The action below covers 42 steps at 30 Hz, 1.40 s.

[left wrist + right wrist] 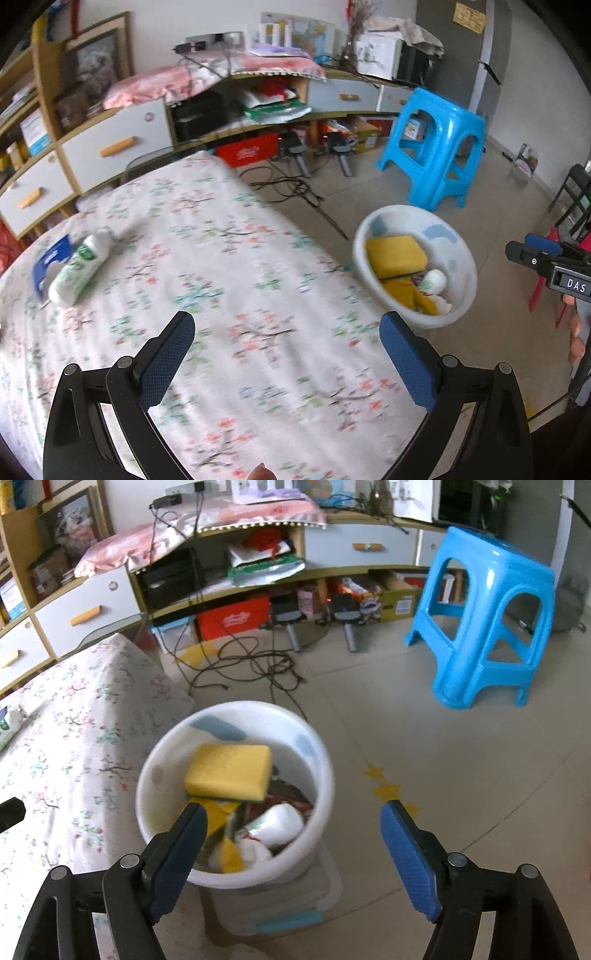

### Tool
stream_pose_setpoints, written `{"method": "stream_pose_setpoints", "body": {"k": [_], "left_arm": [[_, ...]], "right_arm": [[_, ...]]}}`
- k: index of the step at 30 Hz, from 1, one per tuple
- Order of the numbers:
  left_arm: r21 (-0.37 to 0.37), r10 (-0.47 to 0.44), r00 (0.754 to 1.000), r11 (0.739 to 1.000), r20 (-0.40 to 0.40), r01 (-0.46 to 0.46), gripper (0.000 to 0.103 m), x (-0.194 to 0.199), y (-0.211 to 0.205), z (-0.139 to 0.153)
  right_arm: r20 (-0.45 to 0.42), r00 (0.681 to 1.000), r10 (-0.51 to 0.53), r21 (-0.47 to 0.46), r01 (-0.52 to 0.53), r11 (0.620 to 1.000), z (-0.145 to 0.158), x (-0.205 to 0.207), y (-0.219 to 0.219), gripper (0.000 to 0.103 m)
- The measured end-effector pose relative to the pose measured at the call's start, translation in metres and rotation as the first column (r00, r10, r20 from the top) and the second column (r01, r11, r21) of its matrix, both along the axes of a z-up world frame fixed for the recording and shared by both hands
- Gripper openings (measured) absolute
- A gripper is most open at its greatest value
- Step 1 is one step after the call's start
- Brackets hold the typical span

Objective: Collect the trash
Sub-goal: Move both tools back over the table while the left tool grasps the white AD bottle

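A white bin stands on the floor beside the table, holding a yellow sponge, a white bottle and yellow scraps. My right gripper hovers open just above the bin with nothing between its fingers. In the left wrist view my left gripper is wide open and empty over the floral tablecloth. At the table's far left lie a white-and-green bottle on its side and a blue packet. The bin and sponge show off the table's right edge.
A blue plastic stool stands on the tiled floor behind the bin. Black cables trail across the floor toward a low cabinet full of boxes. The bin sits on a clear plastic box. Dark chairs stand at the far right.
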<state>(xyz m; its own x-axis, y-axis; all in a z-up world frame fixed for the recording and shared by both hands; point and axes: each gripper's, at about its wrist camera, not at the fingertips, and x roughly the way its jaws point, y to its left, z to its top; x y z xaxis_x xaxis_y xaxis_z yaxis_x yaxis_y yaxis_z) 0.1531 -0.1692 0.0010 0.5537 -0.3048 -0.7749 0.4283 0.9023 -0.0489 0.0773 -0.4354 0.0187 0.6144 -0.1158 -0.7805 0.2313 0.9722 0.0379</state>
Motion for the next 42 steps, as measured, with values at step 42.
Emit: {"method": "stream_pose_setpoints", "body": {"k": [42], "left_arm": [[-0.035, 0.436, 0.892, 0.896, -0.118, -0.442, 0.101, 0.078, 0.243, -0.022]], "right_arm": [[-0.031, 0.951, 0.308, 0.047, -0.307, 0.951, -0.012, 0.124, 0.245, 0.085]]}}
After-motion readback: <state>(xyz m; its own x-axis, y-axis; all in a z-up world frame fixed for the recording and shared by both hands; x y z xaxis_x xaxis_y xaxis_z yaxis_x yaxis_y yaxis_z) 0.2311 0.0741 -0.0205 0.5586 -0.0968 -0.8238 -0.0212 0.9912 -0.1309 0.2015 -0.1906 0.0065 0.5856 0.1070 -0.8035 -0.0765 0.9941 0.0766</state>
